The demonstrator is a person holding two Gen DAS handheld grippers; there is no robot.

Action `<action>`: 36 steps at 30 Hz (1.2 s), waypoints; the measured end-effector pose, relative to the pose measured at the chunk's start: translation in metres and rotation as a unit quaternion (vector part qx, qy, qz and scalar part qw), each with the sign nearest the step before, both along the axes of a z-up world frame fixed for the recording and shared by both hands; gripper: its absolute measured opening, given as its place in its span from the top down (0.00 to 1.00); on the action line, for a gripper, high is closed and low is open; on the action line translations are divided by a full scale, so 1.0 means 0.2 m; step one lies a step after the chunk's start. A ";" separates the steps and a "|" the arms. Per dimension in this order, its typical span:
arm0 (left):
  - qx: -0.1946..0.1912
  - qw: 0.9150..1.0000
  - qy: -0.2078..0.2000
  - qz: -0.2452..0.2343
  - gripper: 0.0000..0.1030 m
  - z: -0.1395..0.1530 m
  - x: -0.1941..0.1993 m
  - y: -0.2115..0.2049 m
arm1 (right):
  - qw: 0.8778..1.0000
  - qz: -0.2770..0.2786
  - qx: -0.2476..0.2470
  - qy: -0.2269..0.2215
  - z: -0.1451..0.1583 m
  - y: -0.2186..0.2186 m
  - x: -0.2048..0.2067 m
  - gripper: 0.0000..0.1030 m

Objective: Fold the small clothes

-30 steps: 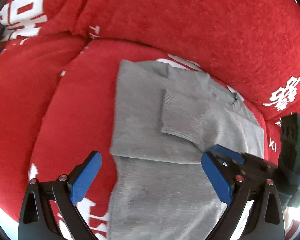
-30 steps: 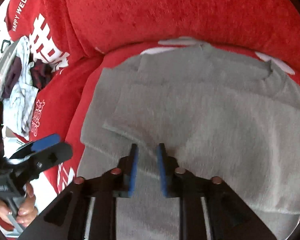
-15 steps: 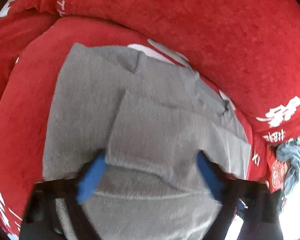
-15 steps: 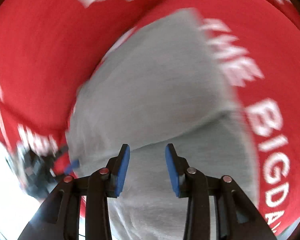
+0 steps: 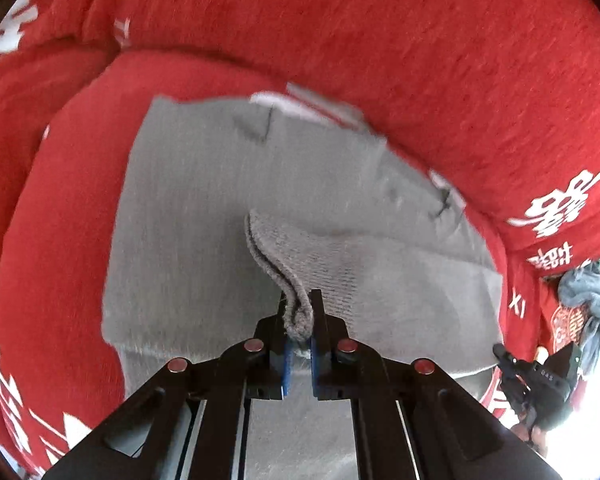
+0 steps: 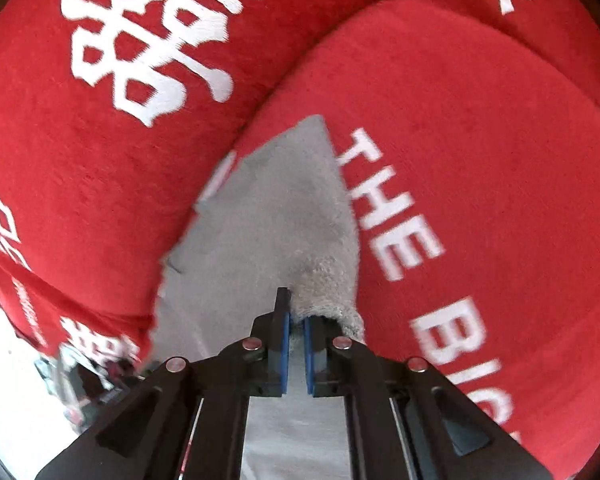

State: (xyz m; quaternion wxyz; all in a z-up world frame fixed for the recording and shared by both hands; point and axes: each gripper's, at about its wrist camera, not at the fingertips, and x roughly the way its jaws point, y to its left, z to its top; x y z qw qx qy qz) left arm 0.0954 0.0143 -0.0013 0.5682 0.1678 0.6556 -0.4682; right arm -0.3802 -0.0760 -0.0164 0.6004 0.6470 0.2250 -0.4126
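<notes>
A grey knit sweater (image 5: 204,200) lies spread on a red sofa seat, sleeves folded across its body. My left gripper (image 5: 300,320) is shut on a bunched ribbed edge of the sweater (image 5: 284,264), which stands up from between the pads. In the right wrist view my right gripper (image 6: 295,320) is shut on another edge of the same sweater (image 6: 272,216), near the garment's right border. The right gripper also shows in the left wrist view (image 5: 536,380) at the lower right.
The red sofa seat cushion (image 6: 480,140) with white lettering surrounds the sweater; the back cushion (image 5: 340,20) rises behind it. A pile of other clothes (image 5: 584,304) lies at the far right, off the sofa edge.
Both grippers have closed on sweater edges; one second ago the left was wide open above the cloth. The right gripper opened, swung to the sweater's right border and shut.
</notes>
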 end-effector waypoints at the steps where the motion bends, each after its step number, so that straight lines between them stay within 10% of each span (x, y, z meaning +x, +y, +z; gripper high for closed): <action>1: 0.003 1.000 -0.004 -0.002 0.93 -0.01 -0.01 0.01 | 1.000 0.004 0.010 0.001 -0.03 0.00 -0.02 0.94; 7: 0.023 0.998 -0.063 -0.010 0.86 -0.01 -0.04 0.06 | 0.999 0.038 0.006 0.004 -0.05 0.00 -0.04 0.93; 11: 0.054 0.982 -0.179 -0.011 0.32 0.09 -0.03 0.09 | 0.996 0.080 0.025 0.039 0.00 0.03 0.01 0.80; 17: 0.031 0.983 -0.181 -0.024 0.32 0.21 0.00 0.08 | 0.993 0.095 -0.032 0.061 0.17 -0.01 -0.01 0.60; 27: 0.026 0.981 -0.174 -0.078 0.31 0.11 -0.27 -0.12 | 0.997 0.045 0.039 -0.046 -0.12 -0.33 -0.02 0.70; 28: 0.034 0.981 -0.175 -0.077 0.31 0.08 -0.27 -0.12 | 0.997 0.062 0.041 -0.029 -0.11 -0.34 0.02 0.92; 36: 0.052 0.975 -0.200 -0.077 0.26 -0.01 -0.26 -0.07 | 0.969 0.197 -0.042 0.144 0.02 -0.32 0.17 0.93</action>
